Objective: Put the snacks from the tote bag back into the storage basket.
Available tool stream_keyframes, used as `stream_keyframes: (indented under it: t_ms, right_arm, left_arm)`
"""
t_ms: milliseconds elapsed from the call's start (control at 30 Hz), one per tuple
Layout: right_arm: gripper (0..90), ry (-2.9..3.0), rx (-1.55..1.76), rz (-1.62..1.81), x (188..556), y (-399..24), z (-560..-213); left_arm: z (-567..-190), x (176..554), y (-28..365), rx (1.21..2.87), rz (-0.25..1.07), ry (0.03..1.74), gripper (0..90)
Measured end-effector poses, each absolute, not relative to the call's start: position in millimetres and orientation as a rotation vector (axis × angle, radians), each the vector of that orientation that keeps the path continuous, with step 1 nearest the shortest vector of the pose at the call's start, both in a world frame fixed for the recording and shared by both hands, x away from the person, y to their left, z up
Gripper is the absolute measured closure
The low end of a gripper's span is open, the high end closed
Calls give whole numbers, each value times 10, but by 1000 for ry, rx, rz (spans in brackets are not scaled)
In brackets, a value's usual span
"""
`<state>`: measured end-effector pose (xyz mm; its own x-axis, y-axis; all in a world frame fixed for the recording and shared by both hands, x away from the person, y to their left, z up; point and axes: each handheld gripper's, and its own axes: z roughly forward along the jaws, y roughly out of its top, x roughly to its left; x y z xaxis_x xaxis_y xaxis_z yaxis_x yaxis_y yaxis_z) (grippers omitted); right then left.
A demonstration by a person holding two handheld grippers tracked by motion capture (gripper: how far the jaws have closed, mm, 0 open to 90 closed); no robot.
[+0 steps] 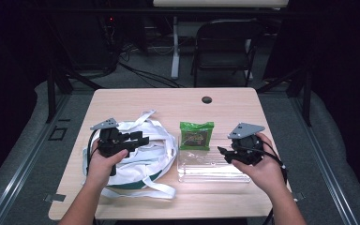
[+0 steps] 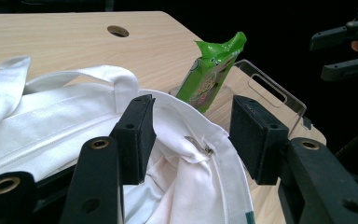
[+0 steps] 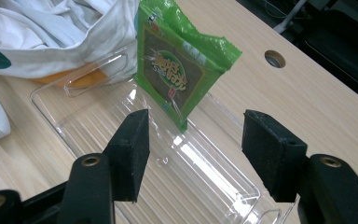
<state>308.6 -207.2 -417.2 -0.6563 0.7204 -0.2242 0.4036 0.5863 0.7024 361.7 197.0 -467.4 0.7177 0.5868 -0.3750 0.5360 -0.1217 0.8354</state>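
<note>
- Snack packet (image 1: 196,135), green, stands at the far edge of the clear plastic tray (image 1: 213,169), in the middle of the wooden table (image 1: 225,105); in the high view it looks flat, but the right gripper view shows the snack packet (image 3: 175,74) leaning upright, with its lower corner on the clear plastic tray (image 3: 177,186).
- Right gripper (image 1: 226,152) hovers over the right part of the tray; its jaws stand wide apart with nothing between them, and the packet is just beyond them, not touched.
- White cloth bag (image 1: 140,154) lies to the left of the tray, with its straps spread on the table.
- Left gripper (image 1: 143,139) is over the bag; the left gripper view shows its jaws apart on both sides of the bag's rim (image 2: 200,144), where a small metal snap is seen, but I cannot tell if the pads press the cloth.
- Something orange (image 3: 81,79) shows under the bag's edge, through the tray handle, in the right gripper view.
- Round hole (image 1: 206,100) is near the far edge of the table, and a folding chair (image 1: 225,44) stands behind it on the floor.
</note>
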Motion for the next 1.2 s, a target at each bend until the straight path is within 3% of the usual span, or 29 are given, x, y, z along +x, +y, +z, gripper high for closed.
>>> stream_keyframes:
  t_ms: [1200]
  right_arm:
    - [417, 2265, 937, 1023, 2769, -2178, -4975]
  left_arm:
    - [-4696, 3618, 1967, 1779, 68, 898, 498]
